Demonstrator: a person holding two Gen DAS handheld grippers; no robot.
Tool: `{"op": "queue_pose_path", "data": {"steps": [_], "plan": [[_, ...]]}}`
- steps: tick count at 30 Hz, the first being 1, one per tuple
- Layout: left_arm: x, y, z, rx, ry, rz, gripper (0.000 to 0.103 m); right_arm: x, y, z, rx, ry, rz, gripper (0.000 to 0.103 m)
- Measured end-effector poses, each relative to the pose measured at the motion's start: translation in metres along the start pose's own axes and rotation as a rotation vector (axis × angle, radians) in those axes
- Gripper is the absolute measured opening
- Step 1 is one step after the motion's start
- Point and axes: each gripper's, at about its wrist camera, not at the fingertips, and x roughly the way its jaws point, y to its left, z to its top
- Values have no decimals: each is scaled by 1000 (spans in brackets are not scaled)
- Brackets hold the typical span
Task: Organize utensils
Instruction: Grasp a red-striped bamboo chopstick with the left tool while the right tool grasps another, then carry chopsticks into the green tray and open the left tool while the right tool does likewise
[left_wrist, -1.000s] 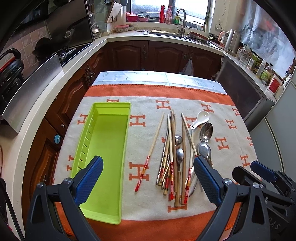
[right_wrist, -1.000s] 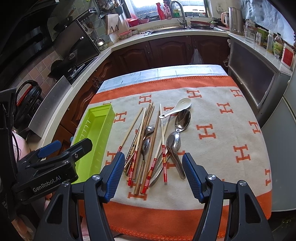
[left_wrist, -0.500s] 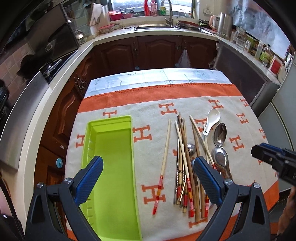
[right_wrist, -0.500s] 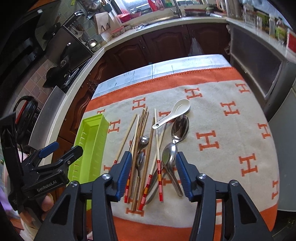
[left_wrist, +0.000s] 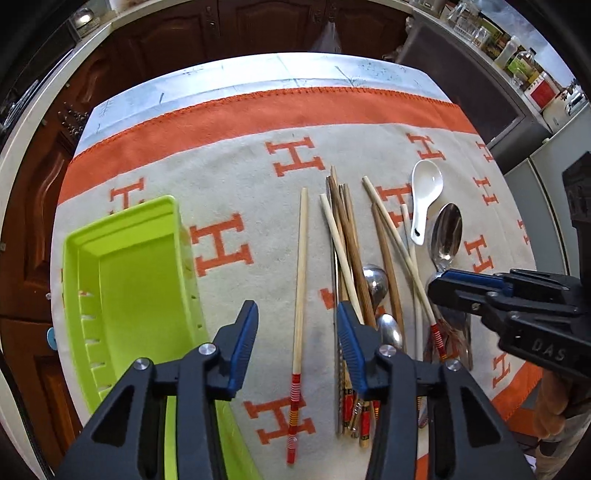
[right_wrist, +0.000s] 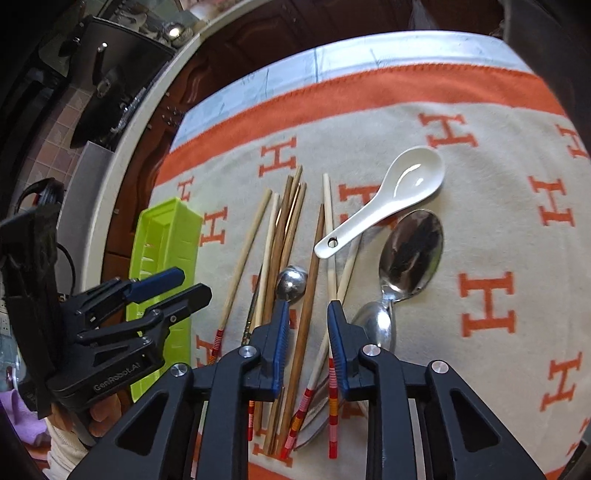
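A lime green tray (left_wrist: 122, 295) lies on the left of the orange and cream cloth; it also shows in the right wrist view (right_wrist: 166, 240). A lone pale chopstick (left_wrist: 301, 280) with a red striped end lies between the fingers of my left gripper (left_wrist: 297, 325), which is open above it. A pile of wooden chopsticks (right_wrist: 291, 236), metal spoons (right_wrist: 412, 254) and a white ceramic spoon (right_wrist: 399, 192) lies to the right. My right gripper (right_wrist: 306, 325) is open, low over a dark brown chopstick (right_wrist: 308, 295) in the pile.
The cloth (left_wrist: 258, 155) covers a table, its bare pale far end (left_wrist: 295, 70) showing. Dark wooden cabinets (left_wrist: 258, 26) and a counter ring the table. Bottles and jars (left_wrist: 517, 59) stand at the back right. A stove (right_wrist: 110, 92) is at the left.
Both grippers have dropped closer to the table and their jaws have narrowed. The left one has come over the lone chopstick, the right one over the pile.
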Motion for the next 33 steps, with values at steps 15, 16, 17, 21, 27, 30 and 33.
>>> {"op": "queue_pose_path", "data": {"steps": [15,16,17,21,27,30,33], "plan": [[39,3,8,-13,128,-26,30,68,4,17,23,75,-67,6],[42,3,8,-17,139,-26,27,65,3,16,31,71,-58,6],[44,3,8,-15,144,-15,26,65,3,17,38,66,-52,6],[50,0,9,-6,157,-7,24,58,6,19,52,62,-5,6],[57,-19,10,37,175,88,16,29,5,7,58,42,41,6],[60,-28,13,13,192,76,4,21,1,2,61,34,57,6],[61,-20,14,-72,200,24,3,12,-4,-7,69,32,81,6]]}}
